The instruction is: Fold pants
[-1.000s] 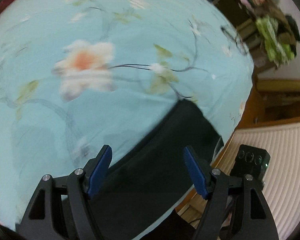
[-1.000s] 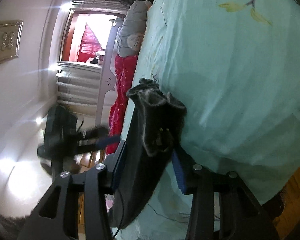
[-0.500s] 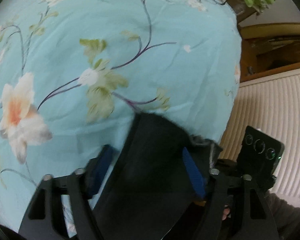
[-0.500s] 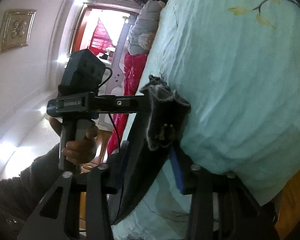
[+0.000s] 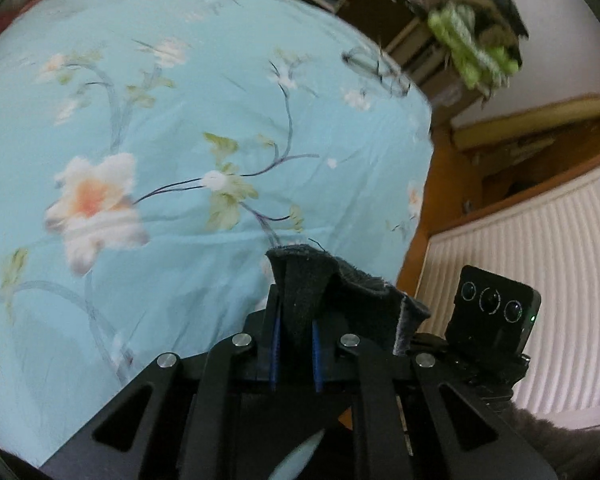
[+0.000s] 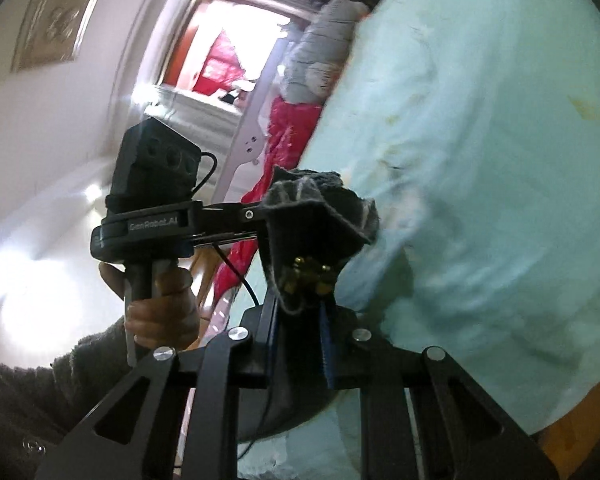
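Note:
The black pants [image 5: 300, 280] are pinched at an edge in my left gripper [image 5: 294, 320], which is shut on them just above the light blue flowered bed sheet [image 5: 180, 100]. My right gripper [image 6: 300, 312] is shut on another bunched part of the black pants [image 6: 312, 216], where brass studs show. The left gripper's body [image 6: 156, 216], held in a hand, reaches the same bunch from the left in the right wrist view. The right gripper's camera block [image 5: 494, 308] shows in the left wrist view. The rest of the pants hangs hidden below the fingers.
The bed edge [image 5: 420, 200] drops to a wooden floor and a white ribbed radiator [image 5: 540, 260] on the right. Shelves with clutter [image 5: 472, 40] stand beyond the bed. Grey pillows [image 6: 320, 52] and a red cloth [image 6: 284, 140] lie along the bed's far side.
My left gripper was open over the pants lying on the bed; it has shut on their edge and lifted it. The left gripper came close beside my right one, which stayed shut.

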`<state>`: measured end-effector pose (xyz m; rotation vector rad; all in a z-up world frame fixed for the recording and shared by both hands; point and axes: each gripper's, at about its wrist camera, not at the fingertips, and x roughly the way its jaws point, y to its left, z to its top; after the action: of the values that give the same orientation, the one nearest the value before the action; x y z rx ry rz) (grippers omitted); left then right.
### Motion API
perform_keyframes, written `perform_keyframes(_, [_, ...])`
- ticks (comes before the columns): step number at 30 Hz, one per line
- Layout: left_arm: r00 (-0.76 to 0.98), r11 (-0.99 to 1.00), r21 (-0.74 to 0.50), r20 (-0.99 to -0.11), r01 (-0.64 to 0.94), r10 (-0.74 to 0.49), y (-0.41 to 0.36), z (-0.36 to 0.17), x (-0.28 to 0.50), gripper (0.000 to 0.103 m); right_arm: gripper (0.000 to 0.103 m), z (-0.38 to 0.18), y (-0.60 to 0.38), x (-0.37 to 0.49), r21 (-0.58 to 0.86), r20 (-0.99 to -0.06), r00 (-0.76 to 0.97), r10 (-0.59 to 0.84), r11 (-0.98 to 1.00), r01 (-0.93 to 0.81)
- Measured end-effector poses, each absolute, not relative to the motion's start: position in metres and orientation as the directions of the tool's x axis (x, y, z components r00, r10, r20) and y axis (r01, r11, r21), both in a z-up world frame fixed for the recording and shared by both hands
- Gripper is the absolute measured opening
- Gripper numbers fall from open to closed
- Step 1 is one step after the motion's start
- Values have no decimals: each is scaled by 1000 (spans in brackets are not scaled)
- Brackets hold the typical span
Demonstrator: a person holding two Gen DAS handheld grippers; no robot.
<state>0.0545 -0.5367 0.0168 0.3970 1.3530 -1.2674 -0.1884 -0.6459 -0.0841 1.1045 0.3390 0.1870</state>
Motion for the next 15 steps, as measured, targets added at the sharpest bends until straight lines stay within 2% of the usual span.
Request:
perform_keyframes(5, [-195,433,-453,-832,780,-519,-459,45,66,11,19,-44,-608,-172,846,-190,904,383,530,-47])
perform_keyframes(9, [-153,505,-493,-806,709,-572,-385,49,77,12,19,-28,-557,-142,810,-237,841,487,577,-106])
perform_keyframes(12, [-129,584,-521,-804,622,-580,-335,30,83,13,19,-29,-504,-113,796,-290,744,602,584,-162])
perform_keyframes(15, [-106,724,-486,-857,490,-504,-283,-15,94,10,20,-48,-446,-81,764,-415,620,665,625,-159])
